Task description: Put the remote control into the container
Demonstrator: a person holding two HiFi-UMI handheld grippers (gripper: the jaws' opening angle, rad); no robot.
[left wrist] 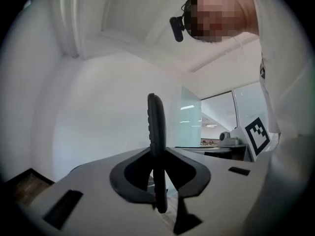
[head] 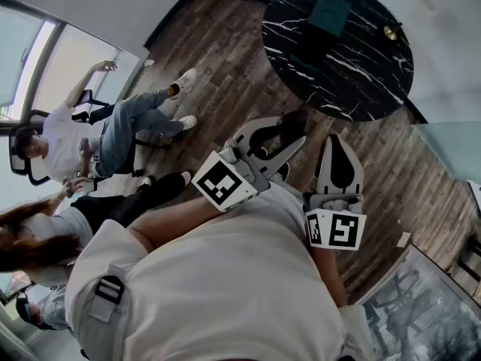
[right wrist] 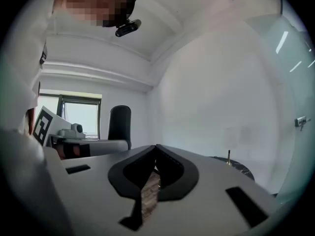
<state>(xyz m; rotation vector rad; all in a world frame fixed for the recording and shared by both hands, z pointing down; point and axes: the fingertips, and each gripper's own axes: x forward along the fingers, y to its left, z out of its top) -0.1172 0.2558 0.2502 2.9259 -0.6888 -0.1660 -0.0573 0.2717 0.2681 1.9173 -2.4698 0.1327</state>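
My left gripper is shut on a black remote control, held above the wood floor. In the left gripper view the remote stands edge-on and upright between the closed jaws of that gripper. My right gripper is beside it to the right, shut with nothing in it; its jaws meet at the tip. A dark green box-like container sits on a round black marble table, well ahead of both grippers. The right gripper view also shows the remote sticking up at its left.
A small brass item stands on the table's right side. Two seated people and an office chair are at the left on the wood floor. Glass panels stand at the right.
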